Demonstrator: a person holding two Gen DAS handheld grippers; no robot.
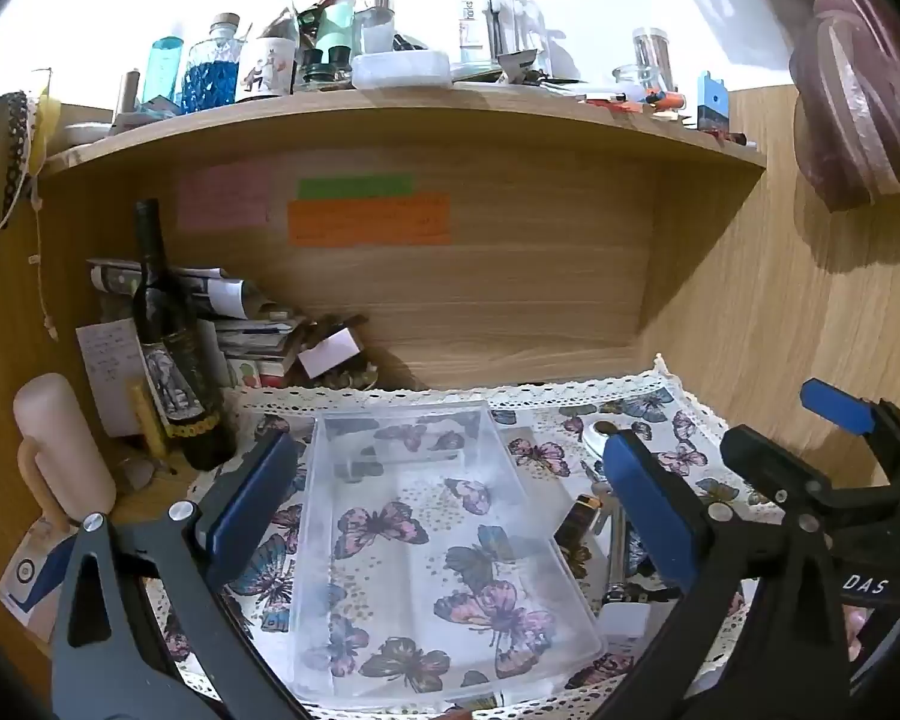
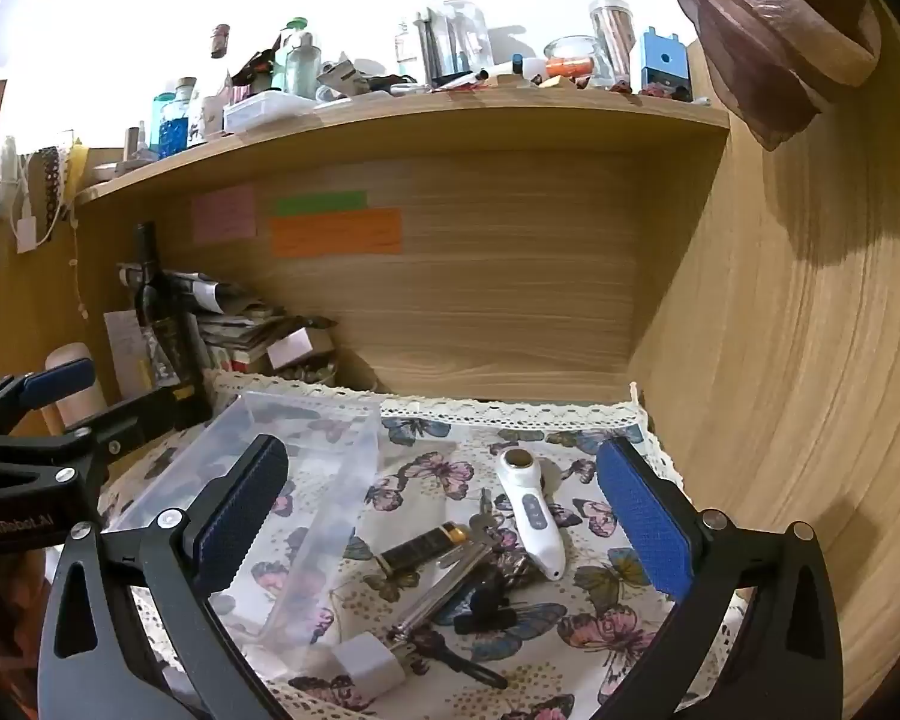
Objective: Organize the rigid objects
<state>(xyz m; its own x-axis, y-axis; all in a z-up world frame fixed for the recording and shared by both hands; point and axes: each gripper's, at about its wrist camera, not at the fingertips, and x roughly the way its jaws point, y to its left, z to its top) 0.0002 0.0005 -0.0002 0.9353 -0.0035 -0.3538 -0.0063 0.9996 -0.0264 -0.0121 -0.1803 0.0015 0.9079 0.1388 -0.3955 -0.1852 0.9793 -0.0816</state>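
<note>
A clear plastic bin (image 1: 438,546) lies empty on the butterfly cloth, with a white handheld device (image 2: 531,513), battery (image 2: 426,546), keys (image 2: 489,519), metal pen (image 2: 444,591) and white charger (image 2: 369,663) clustered just beside it.

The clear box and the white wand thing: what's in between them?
Only bare butterfly cloth lies between the clear plastic box and the white handheld device, in the right wrist view.

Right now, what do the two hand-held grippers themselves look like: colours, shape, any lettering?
Both are alike: a black frame with triangular cut-outs and silver screws, ending in two flat fingers faced with ribbed blue pads. The left hand-held gripper carries white lettering "GenRobot.AI" on its body, seen from the right wrist camera. The right hand-held gripper shows "DAS" in white, seen from the left wrist camera. No cables or sleeves are visible.
</note>
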